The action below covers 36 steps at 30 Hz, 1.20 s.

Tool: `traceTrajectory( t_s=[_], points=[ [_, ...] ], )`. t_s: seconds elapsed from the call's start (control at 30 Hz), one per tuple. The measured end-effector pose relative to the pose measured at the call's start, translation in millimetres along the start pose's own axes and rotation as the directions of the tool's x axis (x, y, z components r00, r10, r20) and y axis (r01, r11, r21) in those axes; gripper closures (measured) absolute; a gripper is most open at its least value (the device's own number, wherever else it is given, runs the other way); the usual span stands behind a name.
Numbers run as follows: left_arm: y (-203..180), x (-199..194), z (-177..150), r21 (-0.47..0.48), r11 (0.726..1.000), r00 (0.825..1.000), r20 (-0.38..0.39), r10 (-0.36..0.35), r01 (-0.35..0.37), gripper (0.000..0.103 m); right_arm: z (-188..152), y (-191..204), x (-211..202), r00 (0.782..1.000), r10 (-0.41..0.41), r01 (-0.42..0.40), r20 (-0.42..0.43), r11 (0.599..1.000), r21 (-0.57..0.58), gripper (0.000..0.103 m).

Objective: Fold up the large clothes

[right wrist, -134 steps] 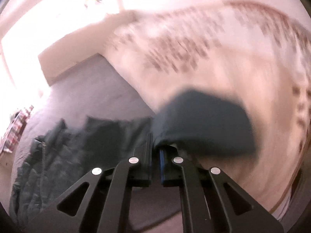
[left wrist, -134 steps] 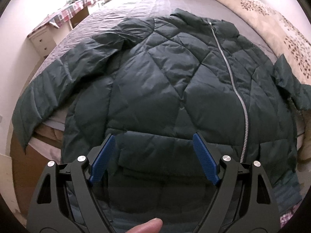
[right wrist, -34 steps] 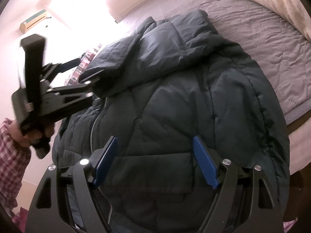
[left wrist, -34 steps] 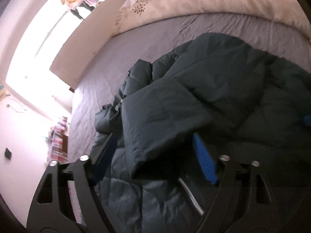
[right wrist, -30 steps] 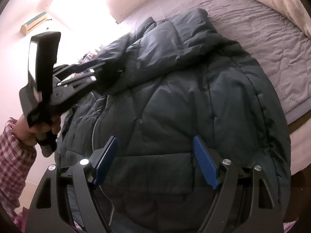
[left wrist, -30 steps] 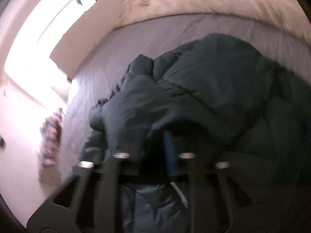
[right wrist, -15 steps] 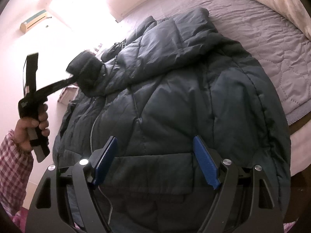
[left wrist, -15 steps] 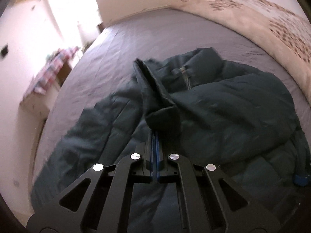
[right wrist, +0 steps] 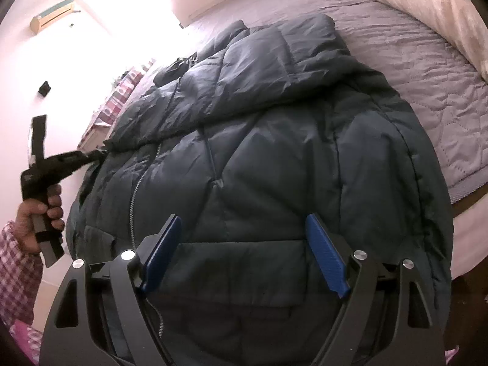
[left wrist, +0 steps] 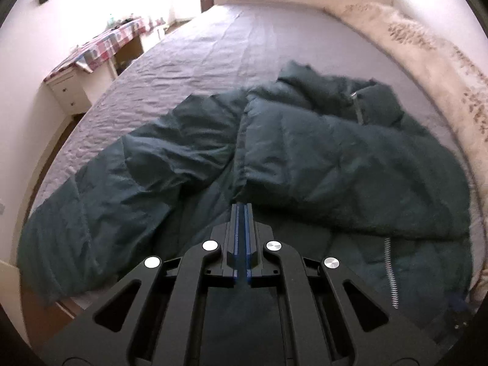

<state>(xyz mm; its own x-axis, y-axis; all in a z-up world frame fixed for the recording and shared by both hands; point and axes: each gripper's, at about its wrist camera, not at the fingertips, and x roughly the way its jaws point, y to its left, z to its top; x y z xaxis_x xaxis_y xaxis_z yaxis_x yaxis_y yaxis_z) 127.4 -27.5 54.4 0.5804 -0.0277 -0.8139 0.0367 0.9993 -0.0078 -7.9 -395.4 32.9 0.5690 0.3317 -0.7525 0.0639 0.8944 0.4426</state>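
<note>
A dark green quilted jacket (left wrist: 305,164) lies zipper-up on the bed. One sleeve (left wrist: 320,152) is folded across its chest, and the other sleeve (left wrist: 91,201) stretches to the bed's left edge. My left gripper (left wrist: 242,207) is shut on the cuff end of the folded sleeve, low over the jacket's front. It also shows at the left of the right wrist view (right wrist: 91,155). My right gripper (right wrist: 241,225) is open and empty, hovering over the jacket's hem (right wrist: 244,262).
The grey quilted bed cover (left wrist: 219,48) stretches beyond the jacket. A floral duvet (left wrist: 427,48) is bunched along the right side. A desk with a checked cloth (left wrist: 106,45) stands left of the bed. The bed's edge (right wrist: 466,192) drops off to the right.
My left gripper closed on the folded sleeve's cuff, lifted it, then carried it back down across the jacket's front. My right gripper stayed open over the hem.
</note>
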Motion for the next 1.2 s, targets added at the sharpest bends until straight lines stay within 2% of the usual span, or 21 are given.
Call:
traceTrajectory(
  t_s=[0.1,0.17,0.27,0.3,0.33,0.37,0.43,0.57,0.63,0.67,0.77,0.8,0.83,0.97,1.07,1.1,1.2],
  points=[
    [-7,4,2,0.030,0.998,0.999,0.007,-0.052,0.051,0.096,-1,3,3,1.000,-0.012,0.012,-0.002,1.000,-0.018,0.020],
    [-15,15,3,0.054,0.996,0.998,-0.022,-0.064,0.065,0.083,-1,6,5,1.000,-0.026,0.025,-0.004,0.999,-0.033,0.019],
    [-22,40,-1,0.083,0.996,0.994,-0.107,-0.018,0.027,0.077,-2,7,5,0.999,-0.037,0.036,-0.006,0.998,-0.046,0.019],
    [-21,39,-3,0.075,0.997,0.994,-0.105,-0.016,0.023,0.076,-2,7,5,0.999,-0.039,0.039,-0.006,0.998,-0.049,0.019],
    [-18,35,-4,0.063,0.998,0.995,-0.096,-0.020,0.027,0.069,-3,8,5,0.999,-0.041,0.040,-0.007,0.998,-0.051,0.019],
    [-14,30,-6,0.045,0.999,0.996,-0.085,-0.026,0.029,0.054,-3,8,5,0.999,-0.043,0.043,-0.006,0.998,-0.054,0.019],
    [2,12,-13,-0.009,1.000,0.999,-0.043,-0.029,0.029,0.038,-3,9,6,0.999,-0.048,0.048,-0.007,0.997,-0.057,0.019],
    [49,-23,-37,-0.113,0.991,0.997,0.008,-0.077,0.078,0.033,-3,12,9,0.998,-0.067,0.066,-0.010,0.995,-0.077,0.018],
    [84,-36,-57,-0.211,0.971,0.994,0.023,-0.111,0.114,0.033,-4,15,11,0.997,-0.080,0.078,-0.012,0.993,-0.089,0.018],
    [99,-40,-66,-0.263,0.956,0.991,0.032,-0.129,0.132,0.033,-4,15,12,0.996,-0.084,0.083,-0.012,0.992,-0.094,0.017],
    [149,-46,-95,-0.451,0.868,0.977,0.067,-0.202,0.210,0.035,-4,18,14,0.994,-0.104,0.102,-0.016,0.988,-0.115,0.015],
    [164,-44,-103,-0.506,0.829,0.971,0.086,-0.225,0.237,0.037,-5,20,15,0.993,-0.114,0.111,-0.017,0.986,-0.124,0.014],
    [174,-41,-110,-0.543,0.800,0.966,0.097,-0.241,0.254,0.041,-5,22,16,0.992,-0.126,0.123,-0.018,0.983,-0.138,0.013],
    [194,-20,-123,-0.644,0.695,0.942,0.130,-0.310,0.318,0.043,-7,27,20,0.986,-0.164,0.158,-0.023,0.972,-0.173,0.011],
    [194,-3,-122,-0.674,0.654,0.931,0.152,-0.333,0.344,0.043,-7,28,21,0.984,-0.174,0.167,-0.024,0.969,-0.180,0.011],
    [195,5,-121,-0.688,0.643,0.932,0.150,-0.329,0.338,0.043,-7,29,21,0.984,-0.177,0.169,-0.024,0.969,-0.182,0.011],
    [200,21,-119,-0.737,0.585,0.931,0.172,-0.323,0.339,0.043,-9,30,22,0.982,-0.190,0.181,-0.025,0.964,-0.192,0.011]
  ],
)
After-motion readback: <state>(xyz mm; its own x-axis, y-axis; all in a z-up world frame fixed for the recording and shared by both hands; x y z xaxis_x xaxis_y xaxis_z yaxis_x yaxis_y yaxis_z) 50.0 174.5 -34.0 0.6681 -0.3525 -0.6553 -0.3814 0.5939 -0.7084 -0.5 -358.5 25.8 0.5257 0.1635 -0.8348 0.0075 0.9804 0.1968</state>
